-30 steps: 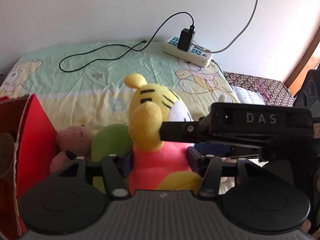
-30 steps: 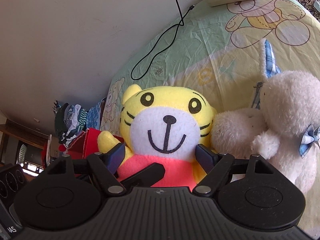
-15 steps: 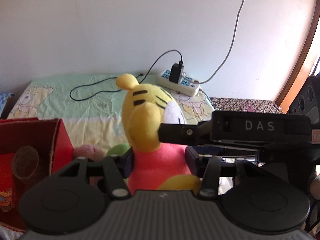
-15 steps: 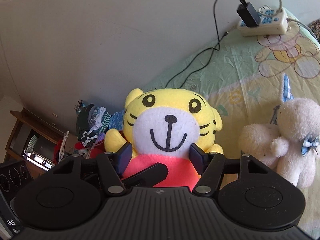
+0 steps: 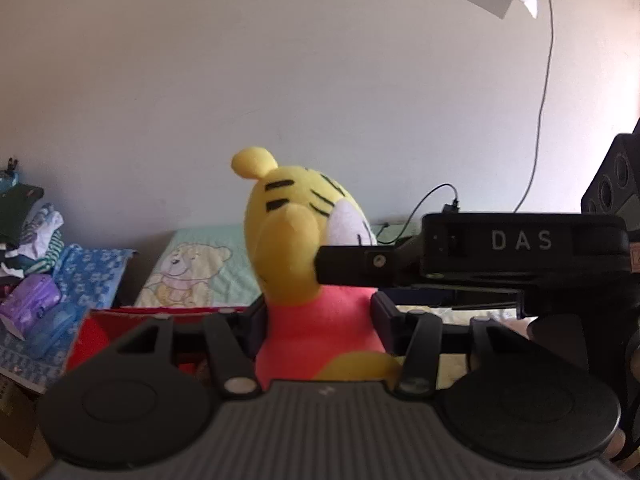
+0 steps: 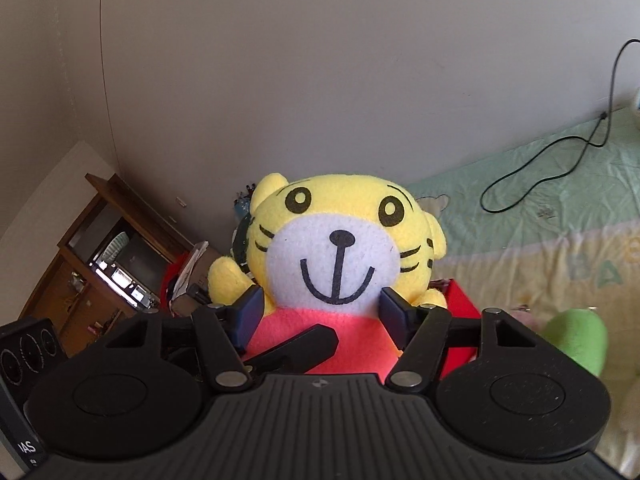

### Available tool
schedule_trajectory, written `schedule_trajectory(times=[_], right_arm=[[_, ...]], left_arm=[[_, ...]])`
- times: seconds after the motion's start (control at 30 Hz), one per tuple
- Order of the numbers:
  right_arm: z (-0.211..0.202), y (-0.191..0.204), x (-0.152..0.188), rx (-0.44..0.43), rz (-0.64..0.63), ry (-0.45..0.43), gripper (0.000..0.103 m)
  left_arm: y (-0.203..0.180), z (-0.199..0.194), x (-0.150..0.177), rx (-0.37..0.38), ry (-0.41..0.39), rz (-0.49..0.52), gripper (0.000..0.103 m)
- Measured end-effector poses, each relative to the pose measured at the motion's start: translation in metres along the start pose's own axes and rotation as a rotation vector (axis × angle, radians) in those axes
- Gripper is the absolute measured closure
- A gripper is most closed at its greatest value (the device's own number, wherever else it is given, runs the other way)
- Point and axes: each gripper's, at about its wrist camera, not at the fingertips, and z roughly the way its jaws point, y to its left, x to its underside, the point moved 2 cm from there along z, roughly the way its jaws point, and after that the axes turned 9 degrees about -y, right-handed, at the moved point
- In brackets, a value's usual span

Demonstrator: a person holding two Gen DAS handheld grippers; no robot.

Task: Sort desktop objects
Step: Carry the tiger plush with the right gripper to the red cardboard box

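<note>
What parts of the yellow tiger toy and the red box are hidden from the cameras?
- Yellow plush tiger: legs, right wrist view, behind the right gripper.
- Tiger's face, left wrist view: turned away; left gripper hides its legs.
- Red cardboard box: inside, left wrist view, blocked by the gripper.

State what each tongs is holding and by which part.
Both hold the yellow tiger plush. The left tongs clamp its red torso from the side; the right tongs clamp the same red torso from the front, just under the face.
</note>
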Motion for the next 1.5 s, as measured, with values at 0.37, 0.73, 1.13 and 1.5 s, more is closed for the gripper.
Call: schedule_trajectory(times=[0.37, 0.73, 1.13, 1.5], right_arm=[[0.128, 0.051, 0.065, 0.030, 0.026, 0.090, 0.036], [0.171, 0.048, 0.105, 0.104, 0.099, 0.167, 0.036], [0.198, 0.035, 0.118, 0.130, 0.238, 0.274, 0.034], [0.201, 0.025, 0.126, 0.132, 0.312, 0.315, 0.032]], left_arm=[[0.146, 0.012, 0.040, -0.060, 0.146, 0.007, 0.051], [0.195, 0.031, 0.077, -0.059, 0.257, 0.062, 0.050], [0.211, 0.024, 0.083, -0.031, 0.291, 0.002, 0.049], [0.215, 0.018, 0.080, -0.014, 0.273, -0.064, 0.036]])
